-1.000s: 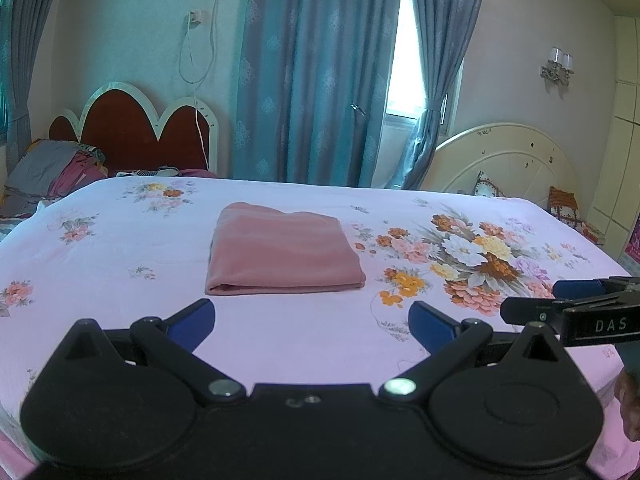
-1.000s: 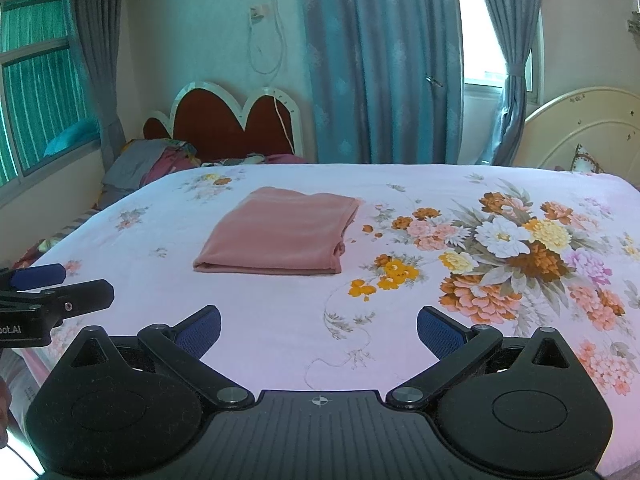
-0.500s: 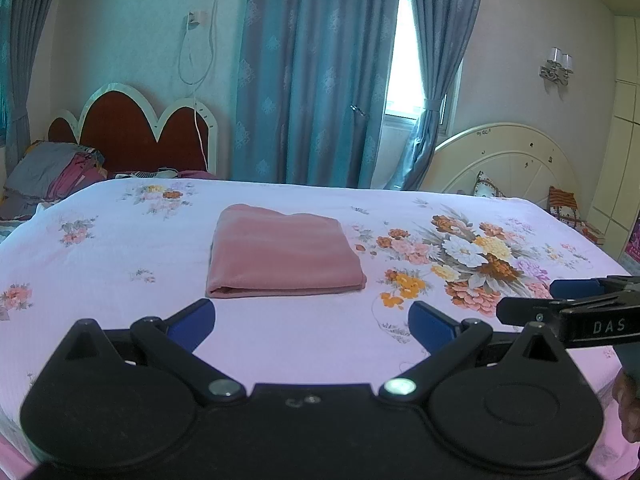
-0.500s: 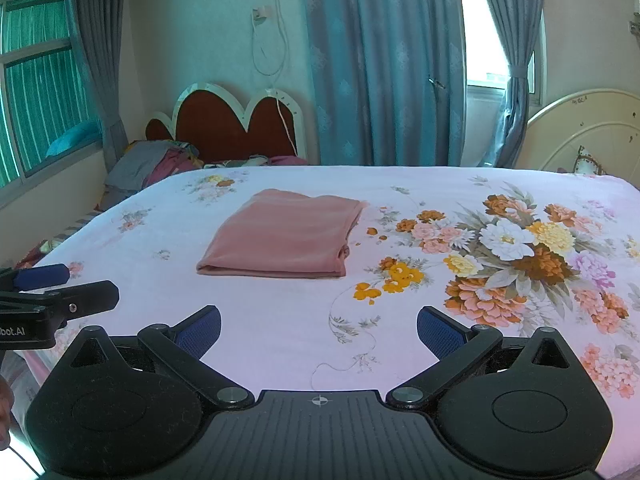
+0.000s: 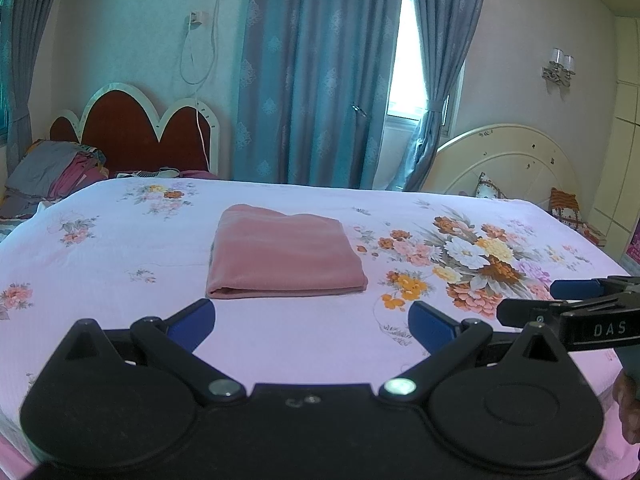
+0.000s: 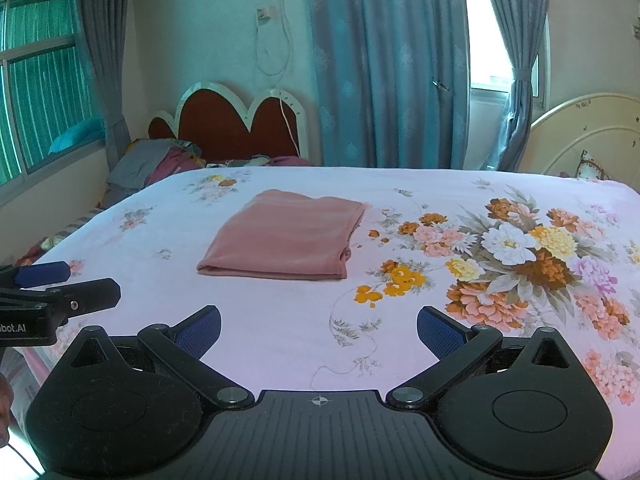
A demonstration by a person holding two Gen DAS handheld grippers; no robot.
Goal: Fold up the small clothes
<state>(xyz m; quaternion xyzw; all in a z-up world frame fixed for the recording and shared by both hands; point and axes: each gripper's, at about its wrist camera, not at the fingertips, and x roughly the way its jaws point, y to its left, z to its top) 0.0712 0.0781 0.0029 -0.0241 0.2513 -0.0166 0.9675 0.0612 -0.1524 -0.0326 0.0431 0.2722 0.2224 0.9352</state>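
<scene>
Almost nothing changes over the last second: the left gripper and the right gripper keep hovering low over the floral bedsheet, both with fingers spread wide and empty, drifting only slightly. The pink cloth stays straight ahead of both, well beyond the fingertips, folded into a neat rectangle. That stillness suggests this fold is finished.
</scene>
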